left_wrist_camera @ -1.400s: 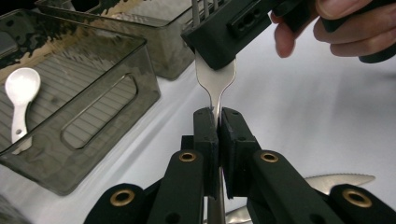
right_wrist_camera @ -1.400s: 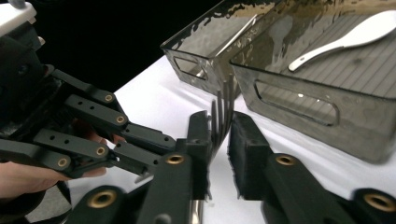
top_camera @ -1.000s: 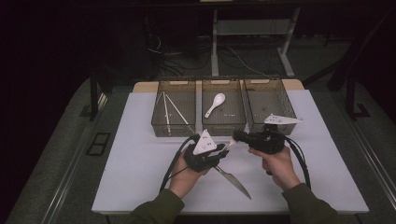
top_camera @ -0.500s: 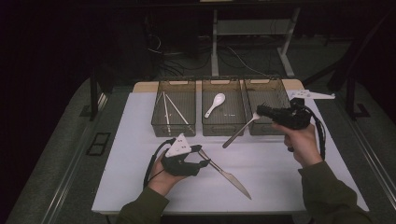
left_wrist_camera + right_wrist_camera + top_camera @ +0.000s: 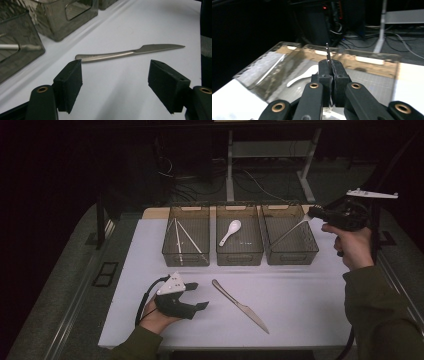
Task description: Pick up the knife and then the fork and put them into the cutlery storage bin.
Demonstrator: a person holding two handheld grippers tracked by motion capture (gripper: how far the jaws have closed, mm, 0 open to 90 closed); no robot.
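My right gripper [image 5: 314, 212] is raised at the back right, shut on the end of a thin metal utensil [image 5: 287, 231] that slants down-left over the right bin [image 5: 292, 256]. In the right gripper view the jaws [image 5: 331, 66] pinch the utensil's narrow shaft [image 5: 327, 51]. A metal knife [image 5: 240, 305] lies flat on the white table. My left gripper [image 5: 197, 295] rests low at the front left, just left of the knife. Its jaws [image 5: 115, 72] have just been opening and hold nothing. The knife [image 5: 130, 52] lies just beyond its fingertips.
Three clear bins stand in a row at the back. The left bin [image 5: 185, 257] holds chopsticks [image 5: 177, 237]. The middle bin [image 5: 239, 256] holds a white spoon [image 5: 231, 231]. Dark floor, cables and a stand lie beyond the table's far edge.
My right hand has risen and swung from the table's middle to the back right with the utensil. My left hand has drawn back to the front left, and its jaws have spread.
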